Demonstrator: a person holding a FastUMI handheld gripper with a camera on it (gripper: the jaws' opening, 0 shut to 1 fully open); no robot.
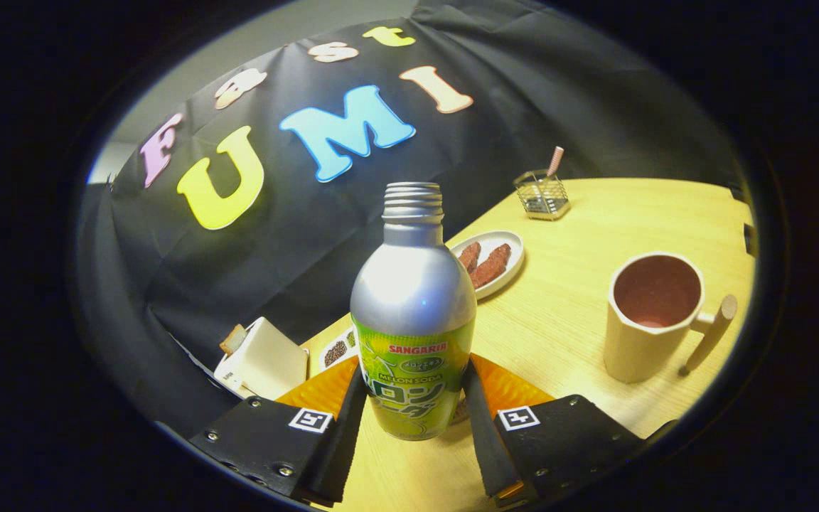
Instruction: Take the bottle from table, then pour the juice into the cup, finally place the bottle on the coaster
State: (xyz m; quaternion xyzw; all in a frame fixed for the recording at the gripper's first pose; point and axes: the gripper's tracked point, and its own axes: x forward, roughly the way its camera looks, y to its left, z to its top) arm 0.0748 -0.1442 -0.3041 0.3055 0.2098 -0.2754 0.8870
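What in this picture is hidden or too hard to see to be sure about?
- Coaster: none can be identified in the gripper view; the bottle and the fingers hide the table behind them.
- Bottle contents: its metal wall is opaque, so the level is unknown.
- Grip: the gripper flanks the bottle; actual pressing cannot be told.
- Cup: its dark inside leaves it unclear whether it holds liquid.
- Tray behind the bottle: largely covered by it.
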